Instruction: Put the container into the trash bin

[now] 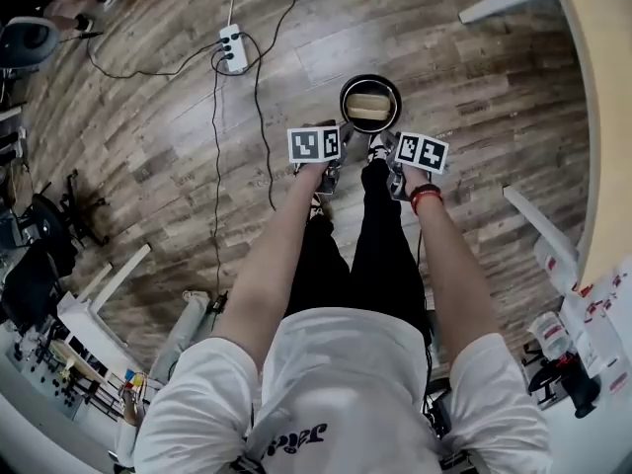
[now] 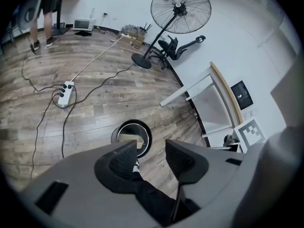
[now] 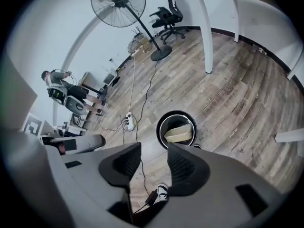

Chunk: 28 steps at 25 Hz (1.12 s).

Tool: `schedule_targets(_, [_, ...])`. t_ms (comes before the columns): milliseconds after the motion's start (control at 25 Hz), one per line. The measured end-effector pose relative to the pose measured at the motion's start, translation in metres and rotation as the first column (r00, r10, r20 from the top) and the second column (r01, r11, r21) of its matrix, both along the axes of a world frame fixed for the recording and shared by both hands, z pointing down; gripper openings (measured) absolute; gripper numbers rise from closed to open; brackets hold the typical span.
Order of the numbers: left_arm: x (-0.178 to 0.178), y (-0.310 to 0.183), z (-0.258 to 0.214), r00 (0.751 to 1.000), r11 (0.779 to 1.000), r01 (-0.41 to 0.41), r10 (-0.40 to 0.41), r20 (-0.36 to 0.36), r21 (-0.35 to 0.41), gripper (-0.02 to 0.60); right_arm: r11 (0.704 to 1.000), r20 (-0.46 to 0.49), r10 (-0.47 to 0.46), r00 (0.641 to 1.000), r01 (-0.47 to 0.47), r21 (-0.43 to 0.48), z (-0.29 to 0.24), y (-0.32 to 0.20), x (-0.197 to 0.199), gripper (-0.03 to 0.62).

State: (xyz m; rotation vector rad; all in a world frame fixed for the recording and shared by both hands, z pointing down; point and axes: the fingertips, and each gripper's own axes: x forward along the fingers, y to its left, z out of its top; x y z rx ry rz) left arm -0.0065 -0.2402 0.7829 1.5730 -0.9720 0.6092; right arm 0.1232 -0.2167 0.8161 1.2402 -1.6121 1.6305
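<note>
A round black trash bin (image 1: 348, 91) stands on the wooden floor in front of the person's feet. A flat tan container (image 1: 368, 108) lies inside it; the left gripper view shows the bin (image 2: 142, 126) and the container (image 2: 127, 138), and so does the right gripper view, bin (image 3: 161, 127) and container (image 3: 178, 133). My left gripper (image 1: 329, 180) and right gripper (image 1: 396, 186) hang side by side high above the bin, pointing steeply down. Each one, the left (image 2: 151, 149) and the right (image 3: 154, 151), is open with nothing between its pads.
A white power strip (image 1: 234, 49) with black cables lies on the floor beyond the bin. A standing fan (image 2: 180, 6) and an office chair (image 2: 176, 46) are further off. White table legs (image 3: 205, 27) rise to the right. A person (image 3: 59, 87) sits at the far wall.
</note>
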Motion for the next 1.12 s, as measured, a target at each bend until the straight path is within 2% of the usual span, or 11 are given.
schedule_targets(120, [-0.005,-0.002,-0.037,1.000,0.999,0.000,-0.001,0.007,0.042,0.195,0.999,-0.011,-0.016,1.000,0.017,0.040,-0.036,-0.002,0.001,0.184])
schedule_targets(280, [-0.012,0.027,-0.090,1.000,0.998,0.000,0.000,0.008,0.064,0.195,0.997,-0.017,-0.044,0.999,0.045,0.068,-0.088,0.027,-0.006,0.184])
schedule_targets(440, [-0.018,0.036,-0.144,0.999,0.992,0.045,-0.044,-0.016,0.118,0.190,0.992,-0.013,-0.041,0.999,0.042,0.123,-0.137,0.035,-0.015,0.184])
schedule_targets(600, [-0.017,0.042,-0.186,1.000,0.980,0.030,-0.030,-0.003,0.196,0.190,0.977,-0.019,-0.050,0.999,0.053,0.207,-0.180,0.031,-0.019,0.184])
schedule_targets(800, [-0.024,0.063,-0.231,1.000,0.967,0.008,-0.011,0.011,0.257,0.190,0.953,-0.056,-0.063,0.996,0.077,0.293,-0.234,0.039,-0.022,0.184])
schedule_targets(1120, [-0.030,0.080,-0.298,1.000,0.927,-0.011,0.012,-0.002,0.375,0.190,0.909,-0.065,-0.024,0.998,0.049,0.413,-0.312,0.056,-0.016,0.183])
